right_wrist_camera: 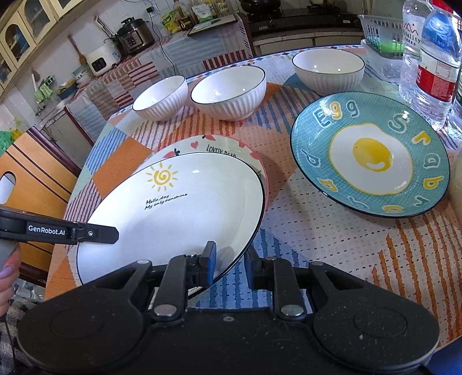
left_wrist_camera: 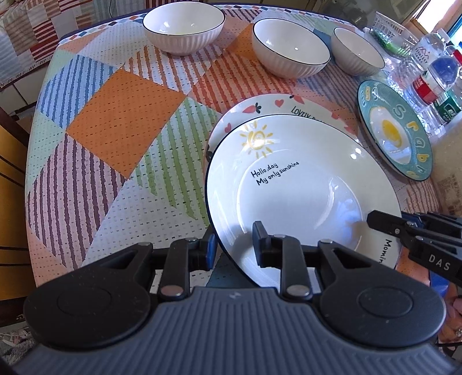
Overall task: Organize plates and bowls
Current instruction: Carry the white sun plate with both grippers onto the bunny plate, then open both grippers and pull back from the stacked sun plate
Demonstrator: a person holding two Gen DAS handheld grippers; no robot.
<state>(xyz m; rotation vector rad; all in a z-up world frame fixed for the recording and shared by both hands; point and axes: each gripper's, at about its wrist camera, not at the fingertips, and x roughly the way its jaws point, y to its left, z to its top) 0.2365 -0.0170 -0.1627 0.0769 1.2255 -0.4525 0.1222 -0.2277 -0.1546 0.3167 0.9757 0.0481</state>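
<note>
Bare tablecloth [left_wrist_camera: 115,144] left; bottles [right_wrist_camera: 433,72] crowding right.

Left gripper [left_wrist_camera: 235,241] low in frame, jaws straddling near rim of sun plate [left_wrist_camera: 300,184], one finger over plate, other outside rim. Sun plate tilted, overlapping heart-rimmed plate [left_wrist_camera: 277,105]. Right gripper [left_wrist_camera: 375,220] entering from right, clamped on same plate's rim. Egg plate [left_wrist_camera: 395,129] to right. Three white bowls [left_wrist_camera: 184,26] along far edge of patchwork tablecloth [left_wrist_camera: 115,129]. Water bottles [left_wrist_camera: 433,72] far right.

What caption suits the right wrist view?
Both grippers clamp the sun plate above the heart plate.
</note>
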